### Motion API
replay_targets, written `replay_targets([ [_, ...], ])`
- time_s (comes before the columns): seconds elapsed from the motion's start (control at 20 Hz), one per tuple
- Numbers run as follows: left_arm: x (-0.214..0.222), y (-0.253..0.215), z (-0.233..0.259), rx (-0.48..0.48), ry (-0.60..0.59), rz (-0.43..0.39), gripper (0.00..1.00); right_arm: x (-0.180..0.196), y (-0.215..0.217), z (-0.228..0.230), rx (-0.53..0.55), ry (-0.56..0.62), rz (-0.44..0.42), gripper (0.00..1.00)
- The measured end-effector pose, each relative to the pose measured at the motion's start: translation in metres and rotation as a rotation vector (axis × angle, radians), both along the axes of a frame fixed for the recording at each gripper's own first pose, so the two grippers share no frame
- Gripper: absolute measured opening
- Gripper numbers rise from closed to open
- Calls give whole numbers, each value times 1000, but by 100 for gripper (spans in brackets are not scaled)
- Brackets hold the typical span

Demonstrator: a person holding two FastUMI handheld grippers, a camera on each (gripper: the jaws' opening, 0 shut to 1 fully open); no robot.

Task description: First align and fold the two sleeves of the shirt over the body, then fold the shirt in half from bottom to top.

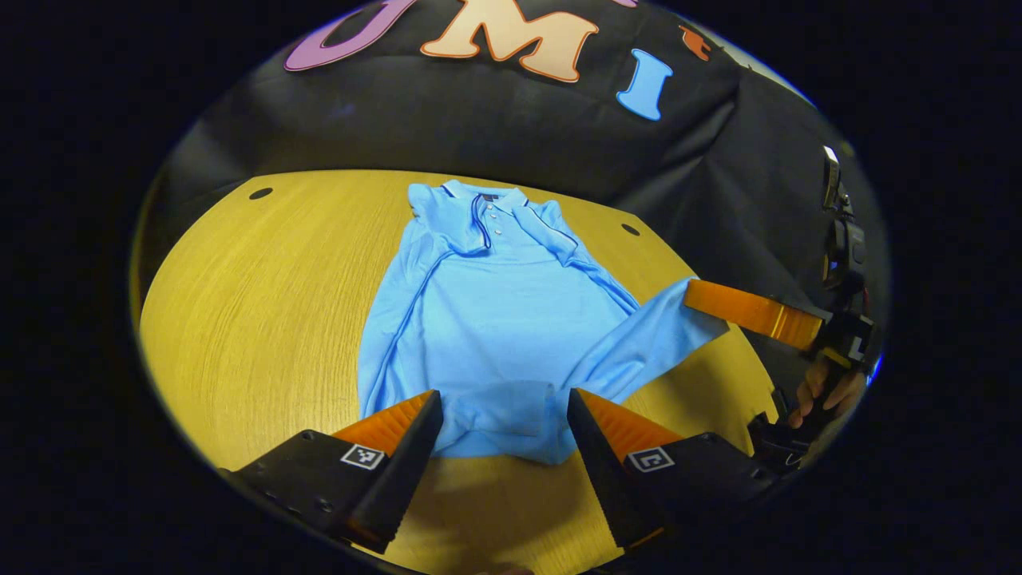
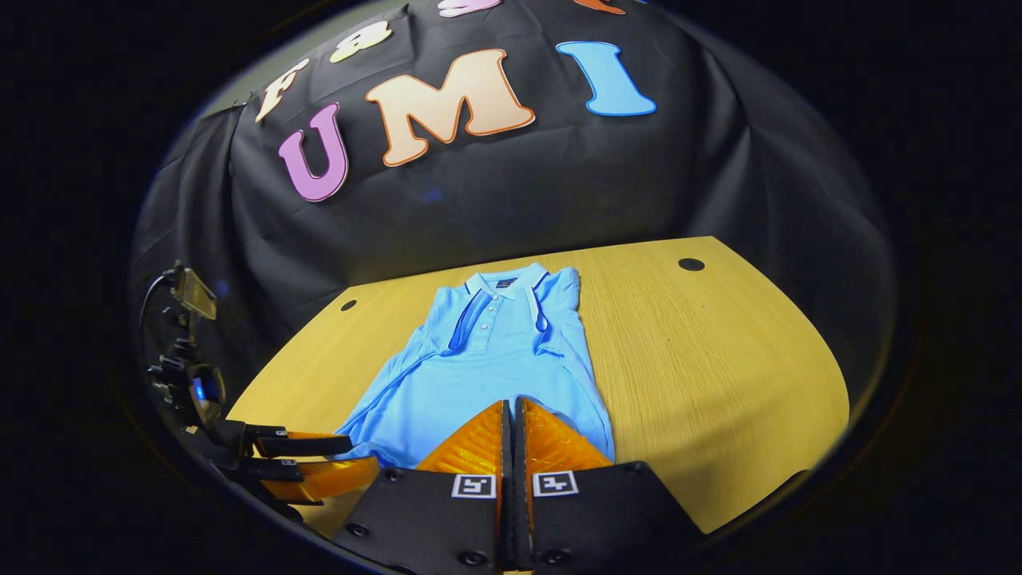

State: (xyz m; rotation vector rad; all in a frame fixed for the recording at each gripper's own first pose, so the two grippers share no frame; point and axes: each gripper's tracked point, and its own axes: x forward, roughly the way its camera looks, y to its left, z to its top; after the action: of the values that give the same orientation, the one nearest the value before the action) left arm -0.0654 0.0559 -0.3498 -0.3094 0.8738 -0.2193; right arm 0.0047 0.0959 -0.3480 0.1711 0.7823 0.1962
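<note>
On the yellow wooden table we see the blue polo shirt lying flat, collar toward the booth wall. Our left gripper hangs spread wide over its hem, gripping nothing. Our right gripper has its fingers pressed together; from the left gripper view it meets one sleeve, though whether cloth is pinched stays hidden.
</note>
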Motion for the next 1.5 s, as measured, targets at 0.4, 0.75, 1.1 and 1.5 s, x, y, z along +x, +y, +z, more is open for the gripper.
replay_targets([
  [0.4, 10, 31, -21, 85, 48, 96, 0, -2, 3, 3, 12, 0, 2, 3],
  [0.75, 59, 52, 26, 95, -74, 131, 0, 17, 12, 18, 38, -47, -4, 2],
  [1.1, 122, 66, 48, 83, -162, 128, 0, 61, 27, 31, 44, -110, 3, 2],
  [1.5, 92, 44, -5, 78, -46, -23, 79, 69, 29, 24, 27, -104, 6, 3],
])
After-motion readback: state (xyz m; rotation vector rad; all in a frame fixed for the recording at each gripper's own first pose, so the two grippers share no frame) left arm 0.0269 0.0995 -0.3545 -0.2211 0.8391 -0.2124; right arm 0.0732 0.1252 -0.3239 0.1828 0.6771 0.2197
